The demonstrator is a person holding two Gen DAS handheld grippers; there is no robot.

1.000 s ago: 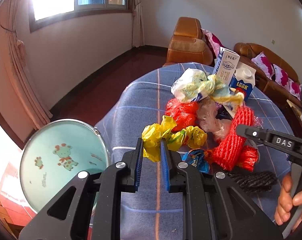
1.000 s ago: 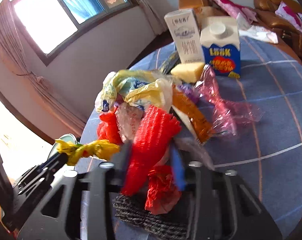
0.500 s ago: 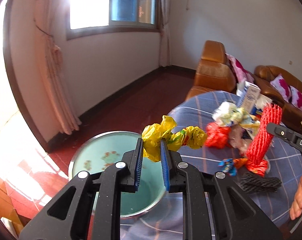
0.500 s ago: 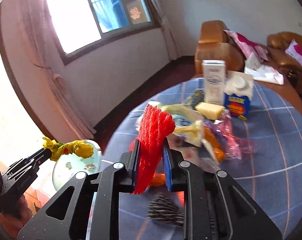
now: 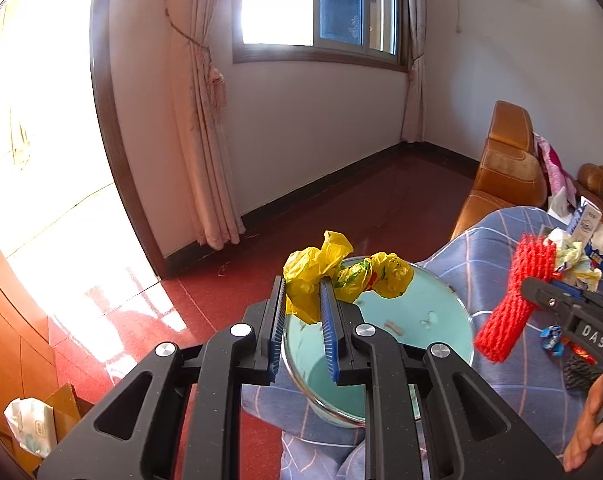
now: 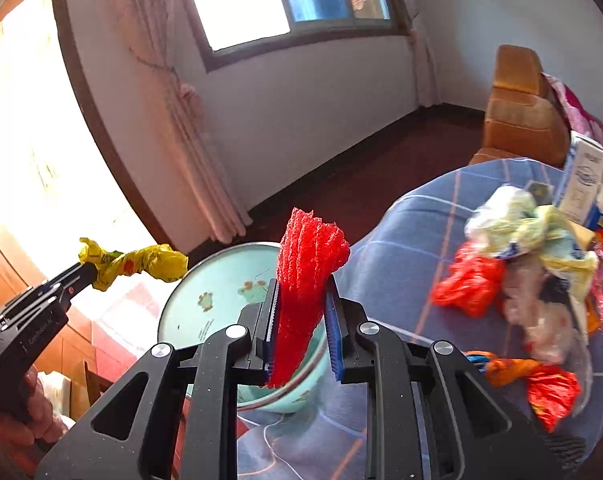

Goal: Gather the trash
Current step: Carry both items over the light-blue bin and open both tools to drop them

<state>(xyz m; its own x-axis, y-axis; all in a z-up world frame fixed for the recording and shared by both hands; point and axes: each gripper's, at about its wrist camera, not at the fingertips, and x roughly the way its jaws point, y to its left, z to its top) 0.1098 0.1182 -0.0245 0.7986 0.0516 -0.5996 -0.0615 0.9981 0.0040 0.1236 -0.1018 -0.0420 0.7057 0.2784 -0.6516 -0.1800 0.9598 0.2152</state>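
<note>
My left gripper (image 5: 301, 292) is shut on a crumpled yellow plastic bag (image 5: 341, 276), which hangs in the air over the far rim of a teal enamel basin (image 5: 421, 312). My right gripper (image 6: 301, 292) is shut on a red foam net sleeve (image 6: 309, 256) that stands upright between its pads, over the basin's (image 6: 221, 292) near right edge. In the right wrist view the left gripper (image 6: 87, 270) and its yellow bag (image 6: 149, 262) are at the left. In the left wrist view the red net (image 5: 513, 300) and right gripper (image 5: 535, 284) are at the right.
The basin sits at the left edge of a table under a blue checked cloth (image 6: 401, 240). A pile of plastic bags and wrappers (image 6: 521, 248) lies to the right, with cartons (image 6: 585, 176) behind. A brown sofa (image 6: 517, 112) stands beyond; a box with tissues (image 5: 29, 428) is on the floor.
Both grippers have swung left from the trash pile to the basin. The right one lifted the red net off the table; the left one carried the yellow bag along.
</note>
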